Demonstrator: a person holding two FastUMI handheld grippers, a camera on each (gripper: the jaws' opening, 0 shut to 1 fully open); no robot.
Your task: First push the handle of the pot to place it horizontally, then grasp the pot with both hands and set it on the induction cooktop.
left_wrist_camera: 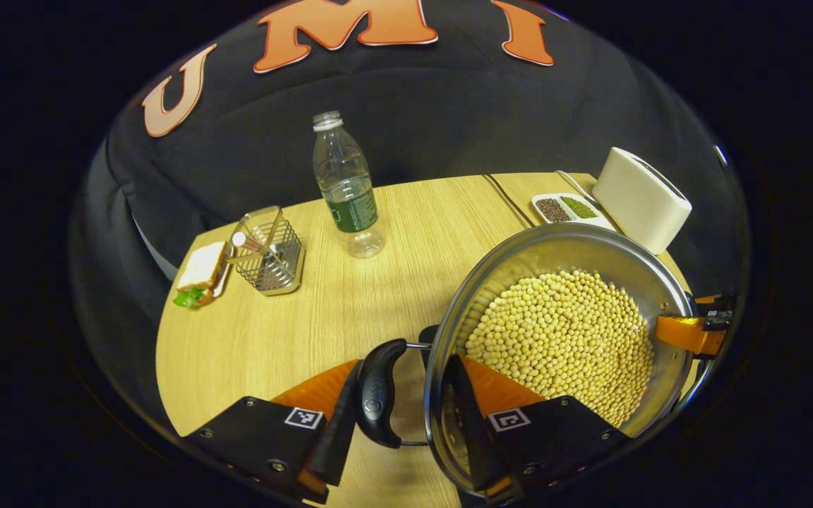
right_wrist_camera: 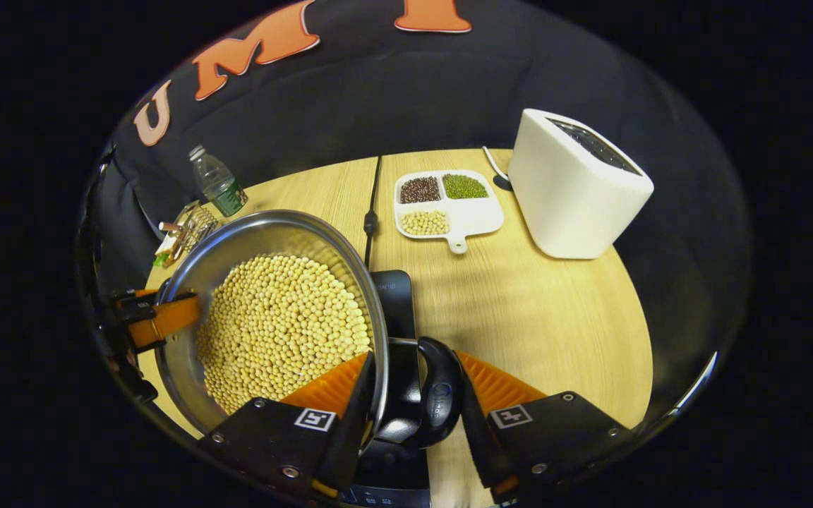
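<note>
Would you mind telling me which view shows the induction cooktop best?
The right gripper view: the black induction cooktop lies beside and beneath the pot of soybeans. In the left gripper view I cannot make it out.

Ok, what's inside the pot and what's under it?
The pot is filled with pale round beans, which cover its bottom. Under its right side lies the black induction cooktop; the pot hides how far that extends beneath.

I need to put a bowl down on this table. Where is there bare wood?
Bare wood lies between the bottle and the pot, and in front of the toaster. It is crowded by the basket and sandwich.
</note>
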